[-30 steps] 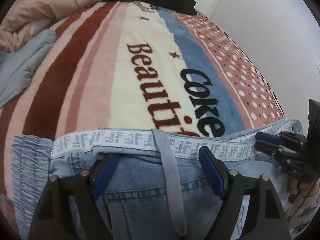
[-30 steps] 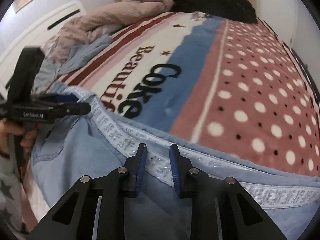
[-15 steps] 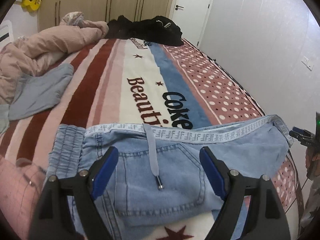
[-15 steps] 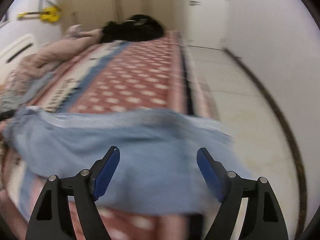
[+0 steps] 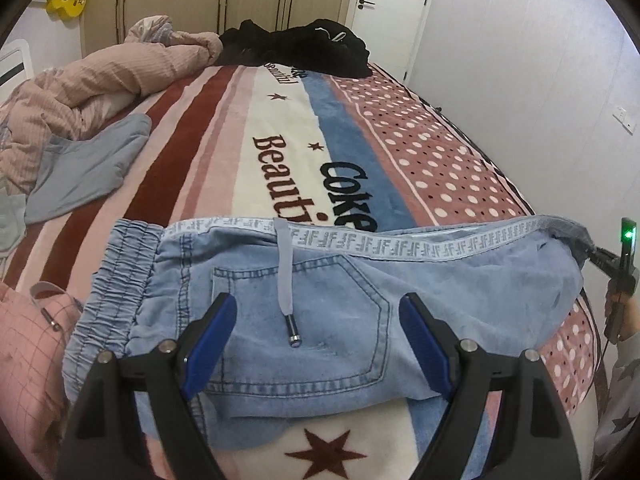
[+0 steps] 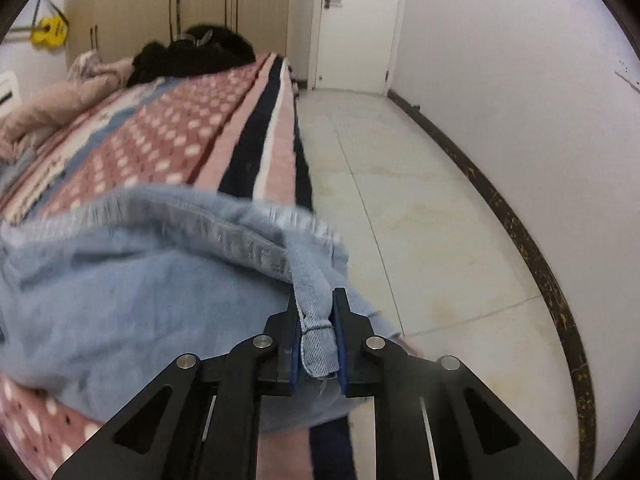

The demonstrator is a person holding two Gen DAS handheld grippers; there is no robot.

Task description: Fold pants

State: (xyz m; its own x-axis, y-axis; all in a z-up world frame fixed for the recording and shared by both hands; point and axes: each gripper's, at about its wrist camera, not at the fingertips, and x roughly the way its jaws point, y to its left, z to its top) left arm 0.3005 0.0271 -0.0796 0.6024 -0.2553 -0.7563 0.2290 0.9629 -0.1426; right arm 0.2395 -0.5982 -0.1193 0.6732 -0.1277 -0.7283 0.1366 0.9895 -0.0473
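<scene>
Light blue denim pants (image 5: 340,304) lie across the near end of the bed, the patterned waistband (image 5: 400,242) facing away and a grey drawstring (image 5: 286,280) lying over the back pocket. My left gripper (image 5: 318,340) is open and empty just above the pocket area. My right gripper (image 6: 316,332) is shut on a bunched end of the waistband (image 6: 316,332) at the bed's right edge. It also shows at the far right of the left wrist view (image 5: 600,258). The pants (image 6: 120,288) drape leftwards from it.
The striped and dotted blanket (image 5: 280,140) covers the bed. A pink quilt (image 5: 100,76), a grey-blue garment (image 5: 88,168) and a black clothes pile (image 5: 296,48) lie further up. Pink checked fabric (image 5: 28,360) sits at the left. Tiled floor (image 6: 420,200) and wall are to the right.
My left gripper has pulled back from the waistband, still open. My right gripper let go of the waistband's middle, opened wide, moved to the right end and shut on it.
</scene>
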